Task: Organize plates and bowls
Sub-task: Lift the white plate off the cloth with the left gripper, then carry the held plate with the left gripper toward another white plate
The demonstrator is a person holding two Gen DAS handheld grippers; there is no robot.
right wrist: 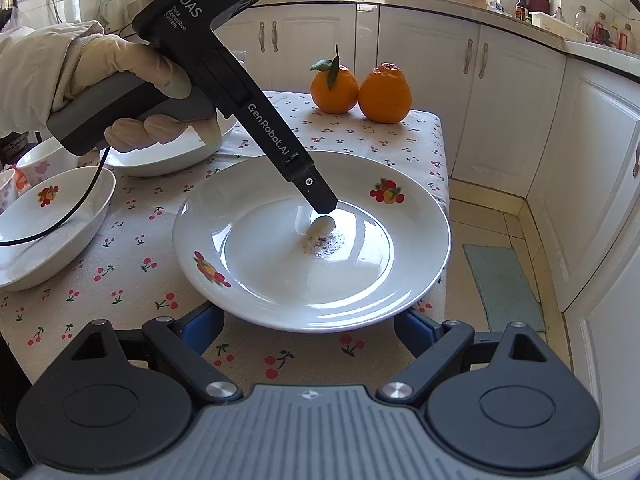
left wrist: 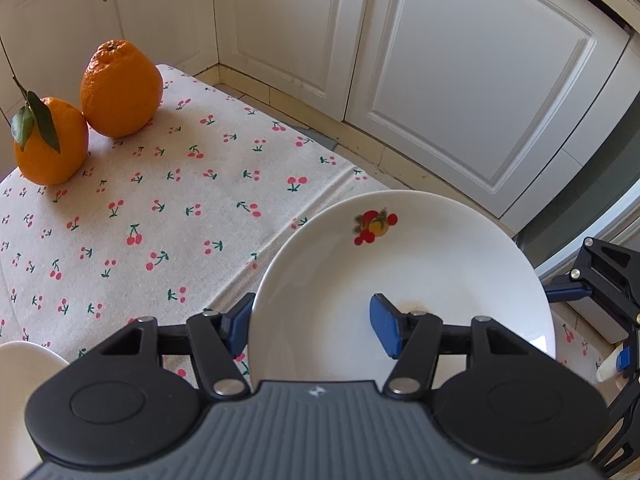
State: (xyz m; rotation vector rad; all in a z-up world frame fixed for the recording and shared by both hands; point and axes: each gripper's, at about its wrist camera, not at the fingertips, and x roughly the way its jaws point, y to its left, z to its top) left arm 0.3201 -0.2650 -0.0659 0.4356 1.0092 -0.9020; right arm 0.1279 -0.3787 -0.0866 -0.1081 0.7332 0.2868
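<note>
left tool (right wrist: 326, 220) — "DAS", "GenRobot.AI"

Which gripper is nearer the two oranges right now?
Left. The left gripper clamps the plate's rim, closer to the oranges; the right gripper sits at the plate's far edge.

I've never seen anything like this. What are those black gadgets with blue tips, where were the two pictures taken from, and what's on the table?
There is no robot here. A person's gloved hand holds a hand-held gripper, one in each hand, and each carries a camera looking along its jaws. One picture is from the left gripper. The other is from the right gripper and also shows the left one from the side. On the tablecloth are a plate, bowls and two oranges. The left jaws are closed on the plate's rim, one pad outside and one inside. The right jaws stand open at the plate's near edge and hold nothing.
</note>
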